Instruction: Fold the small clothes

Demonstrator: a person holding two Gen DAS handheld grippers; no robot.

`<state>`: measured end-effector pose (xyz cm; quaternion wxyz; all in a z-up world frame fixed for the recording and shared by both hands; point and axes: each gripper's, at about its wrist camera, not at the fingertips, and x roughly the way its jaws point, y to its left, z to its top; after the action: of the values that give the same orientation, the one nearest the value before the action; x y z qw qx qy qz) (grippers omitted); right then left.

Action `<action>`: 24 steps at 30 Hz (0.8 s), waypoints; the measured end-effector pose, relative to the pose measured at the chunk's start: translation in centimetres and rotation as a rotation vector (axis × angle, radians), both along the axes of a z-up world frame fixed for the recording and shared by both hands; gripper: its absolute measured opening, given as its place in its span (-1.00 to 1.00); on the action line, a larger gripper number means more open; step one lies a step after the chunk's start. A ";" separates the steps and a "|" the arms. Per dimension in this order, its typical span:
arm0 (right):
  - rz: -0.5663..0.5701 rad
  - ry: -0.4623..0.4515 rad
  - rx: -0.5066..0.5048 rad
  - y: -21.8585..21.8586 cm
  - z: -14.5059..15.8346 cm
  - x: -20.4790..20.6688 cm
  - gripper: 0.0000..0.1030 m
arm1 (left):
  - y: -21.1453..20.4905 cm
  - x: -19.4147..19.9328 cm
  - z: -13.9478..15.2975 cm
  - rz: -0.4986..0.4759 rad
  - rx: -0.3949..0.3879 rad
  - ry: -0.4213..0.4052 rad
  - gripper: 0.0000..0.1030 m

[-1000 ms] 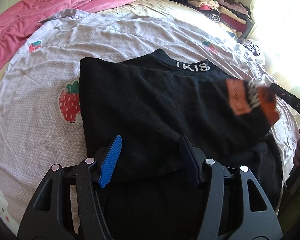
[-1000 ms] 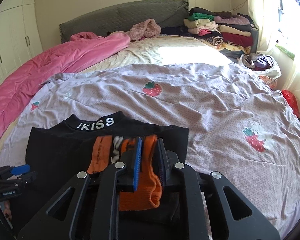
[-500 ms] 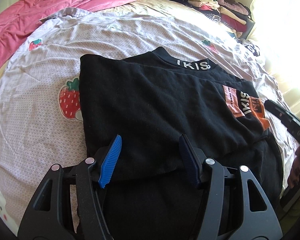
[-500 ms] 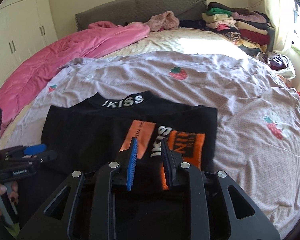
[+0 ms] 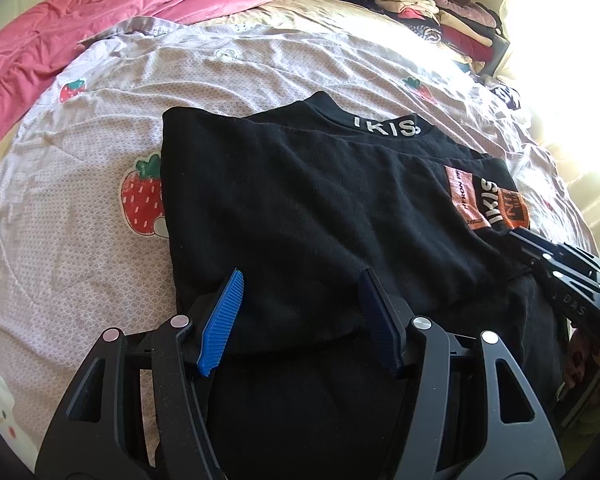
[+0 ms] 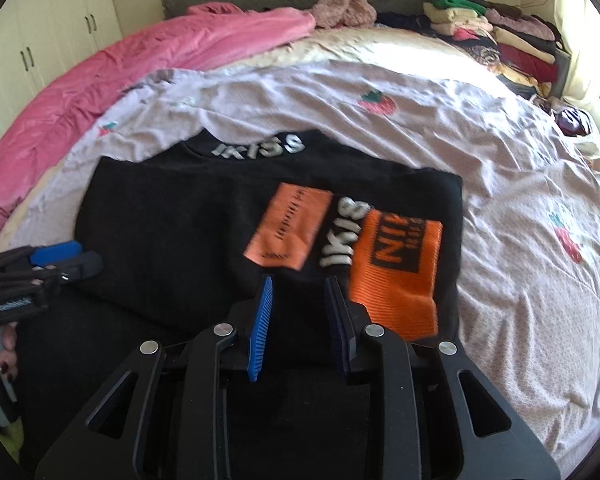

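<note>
Left claw (image 5: 300, 320) open wide, empty, hovering over the near edge of the black top (image 5: 300, 208). Right claw (image 6: 300, 320) also parted, gripping nothing, its tips just short of the orange cuff (image 6: 396, 264). Top lies folded on the strawberry-print sheet (image 6: 500, 168), pink quilt (image 6: 140, 68) and clothes pile (image 6: 500, 36) far beyond.
</note>
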<state>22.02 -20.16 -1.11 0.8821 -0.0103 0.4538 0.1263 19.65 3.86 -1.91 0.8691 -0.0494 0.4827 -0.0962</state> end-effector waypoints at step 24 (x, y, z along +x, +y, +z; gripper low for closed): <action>-0.019 -0.030 0.066 -2.5 1.8 -2.8 0.02 | 0.6 -2.7 1.5 0.031 -0.032 -0.031 0.13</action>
<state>19.27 -22.62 0.68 0.8898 0.0210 0.4360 0.1328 16.95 4.45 -0.40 0.8771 -0.0690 0.4666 -0.0911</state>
